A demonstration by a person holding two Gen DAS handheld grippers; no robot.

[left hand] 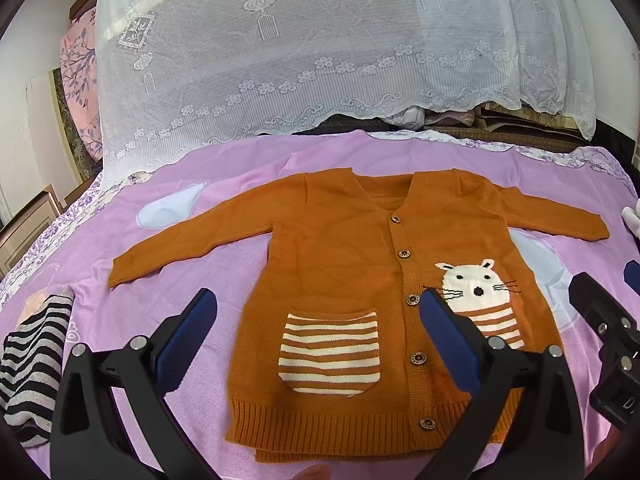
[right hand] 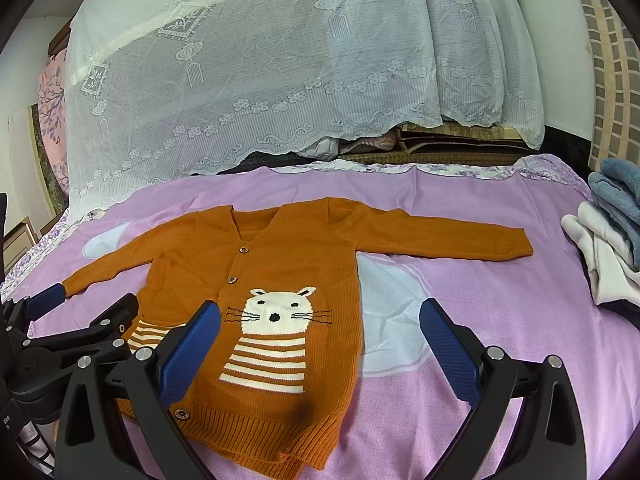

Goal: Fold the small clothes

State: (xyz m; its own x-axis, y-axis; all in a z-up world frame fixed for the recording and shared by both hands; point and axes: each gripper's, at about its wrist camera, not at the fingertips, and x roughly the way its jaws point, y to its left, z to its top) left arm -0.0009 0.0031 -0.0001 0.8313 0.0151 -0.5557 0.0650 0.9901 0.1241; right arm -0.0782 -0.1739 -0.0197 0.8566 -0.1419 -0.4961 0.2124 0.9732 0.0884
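While flat: cardigan (left hand: 340, 264), gaping claws (left hand: 316, 312).

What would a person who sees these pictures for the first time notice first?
The orange cardigan lies flat, sleeves outspread, in the middle of the purple bedspread; it has a white cat face and a striped pocket. Behind it hangs a white lace cover. Both grippers, left and right, hover near the hem with jaws wide apart.

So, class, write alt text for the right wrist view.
An orange cardigan with a cat face lies flat, sleeves spread, on a pink bedspread. The right gripper hovers over its hem, jaws open; folded clothes sit at the right edge.
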